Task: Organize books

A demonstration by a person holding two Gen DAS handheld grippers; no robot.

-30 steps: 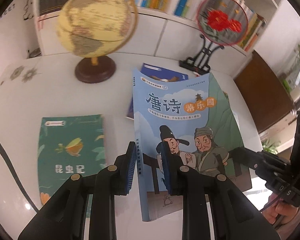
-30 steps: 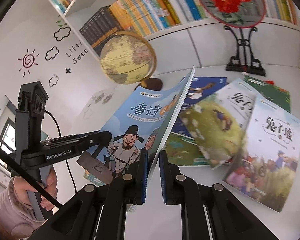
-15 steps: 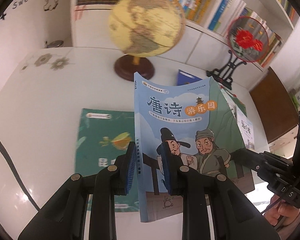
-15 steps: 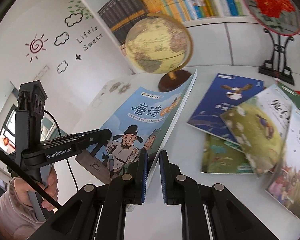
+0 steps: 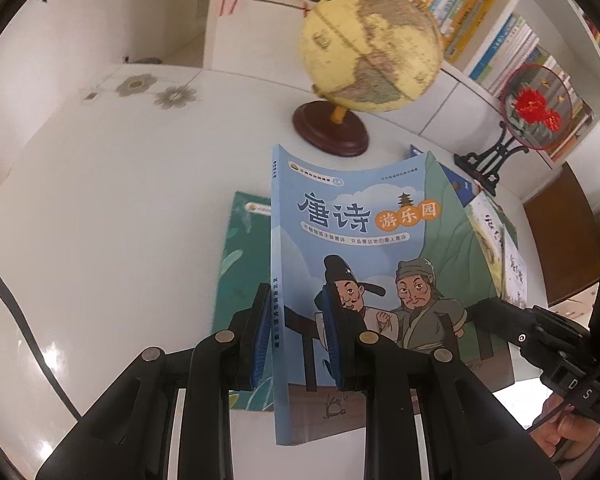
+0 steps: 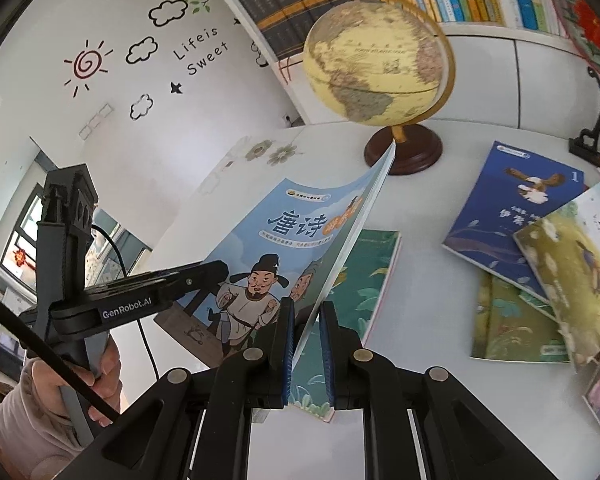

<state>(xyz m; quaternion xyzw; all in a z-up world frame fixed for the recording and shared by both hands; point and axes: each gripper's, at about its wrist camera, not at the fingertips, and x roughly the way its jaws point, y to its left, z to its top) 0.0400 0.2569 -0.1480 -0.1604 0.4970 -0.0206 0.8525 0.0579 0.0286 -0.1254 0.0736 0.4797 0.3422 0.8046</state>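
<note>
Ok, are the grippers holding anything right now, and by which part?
Both hold the light-blue poetry book: the left gripper is clamped on its spine edge near the bottom, the right gripper on its open page edge near the bottom.

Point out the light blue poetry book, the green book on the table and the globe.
light blue poetry book point(image 5: 360, 216), left wrist view, front cover title.
green book point(image 6: 366, 268), right wrist view, cover's exposed right part.
globe point(image 6: 374, 64), right wrist view, sphere.

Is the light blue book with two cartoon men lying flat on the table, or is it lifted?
Lifted. The light blue book tilts above the table, with the left gripper at its spine and the right gripper at its page edge.
</note>
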